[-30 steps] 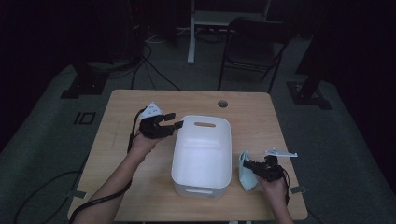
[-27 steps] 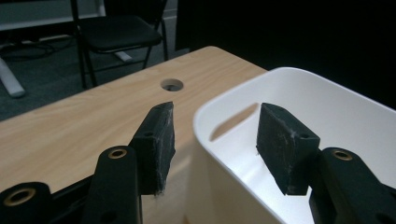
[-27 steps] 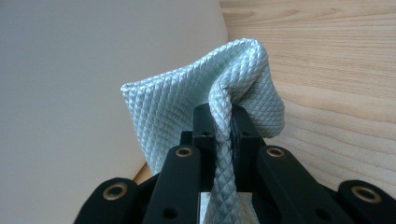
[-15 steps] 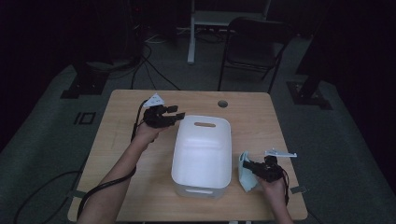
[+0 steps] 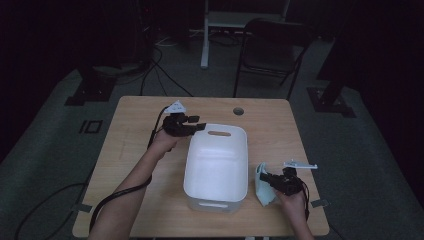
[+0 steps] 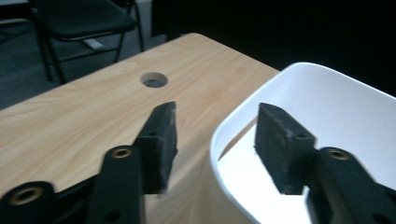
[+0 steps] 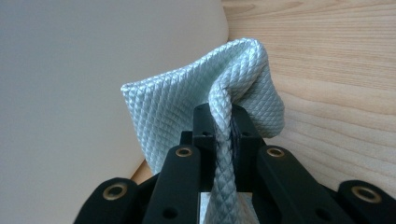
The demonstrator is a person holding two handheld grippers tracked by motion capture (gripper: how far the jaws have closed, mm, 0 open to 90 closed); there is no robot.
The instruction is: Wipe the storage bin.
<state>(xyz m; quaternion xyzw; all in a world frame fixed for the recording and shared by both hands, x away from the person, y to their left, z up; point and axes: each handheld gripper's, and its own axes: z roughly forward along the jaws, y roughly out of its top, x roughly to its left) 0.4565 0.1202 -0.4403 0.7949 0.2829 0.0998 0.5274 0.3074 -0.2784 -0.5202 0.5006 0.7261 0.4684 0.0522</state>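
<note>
Right claw point(image 7: 223, 135) is pinching the pale green cloth point(image 7: 187, 107) beside the white bin point(image 5: 216, 162) on the tabletop point(image 5: 135, 130). Left claw point(image 6: 215, 135), half open and closing, straddles the bin's rim, probably to steady it.

The tub point(image 5: 216, 165) was plain white. At its four o'clock, the cloth point(image 7: 205, 102) was pale mint with a fine diamond weave. The table point(image 5: 135, 130) was light wood grain; both grippers' jaws were black.
</note>
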